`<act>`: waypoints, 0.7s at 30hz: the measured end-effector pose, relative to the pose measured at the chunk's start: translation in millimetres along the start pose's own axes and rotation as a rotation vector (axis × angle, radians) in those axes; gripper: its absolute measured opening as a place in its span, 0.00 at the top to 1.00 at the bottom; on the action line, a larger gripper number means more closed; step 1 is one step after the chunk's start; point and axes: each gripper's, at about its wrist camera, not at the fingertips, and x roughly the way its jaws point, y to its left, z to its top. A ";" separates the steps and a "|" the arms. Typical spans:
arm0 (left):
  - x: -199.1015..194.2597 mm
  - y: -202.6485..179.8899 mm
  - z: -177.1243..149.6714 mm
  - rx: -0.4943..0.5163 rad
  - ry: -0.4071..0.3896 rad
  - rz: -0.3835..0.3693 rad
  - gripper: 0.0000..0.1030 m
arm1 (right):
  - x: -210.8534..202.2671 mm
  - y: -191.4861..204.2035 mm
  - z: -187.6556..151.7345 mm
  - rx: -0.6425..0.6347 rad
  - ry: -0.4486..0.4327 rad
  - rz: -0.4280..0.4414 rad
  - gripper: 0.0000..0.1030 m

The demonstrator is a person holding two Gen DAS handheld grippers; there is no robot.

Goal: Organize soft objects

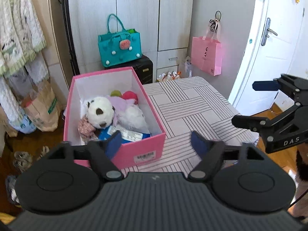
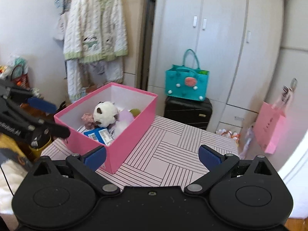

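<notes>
Striped table carries the pink box of soft toys. I read both claws, left gripper and right gripper, spread wide and empty; box lies ahead-left, nearer the left.

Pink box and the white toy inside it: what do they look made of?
Pink box: looks like rigid cardboard with a matte pink outside and white inside; straight thin walls, crisp corners and a printed sticker label point to that. White plush toy: seems to be soft fuzzy fabric, probably stuffed, judging by its rounded shape and fluffy outline with dark patches.
</notes>
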 end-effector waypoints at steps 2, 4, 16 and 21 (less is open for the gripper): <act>-1.0 -0.7 -1.4 -0.014 -0.002 0.008 0.06 | -3.0 -2.9 -2.2 0.039 0.003 -0.011 0.00; -1.6 -0.2 -3.3 -0.029 -0.002 0.024 0.04 | -4.2 -5.1 -4.2 0.074 0.006 -0.035 0.00; 6.0 -8.9 -10.7 -0.110 0.043 0.176 0.02 | -13.3 -2.5 -12.6 0.143 0.001 -0.092 0.00; 0.4 -14.1 -11.3 -0.117 0.012 0.180 0.02 | -17.4 2.3 -14.9 0.138 -0.005 -0.126 0.00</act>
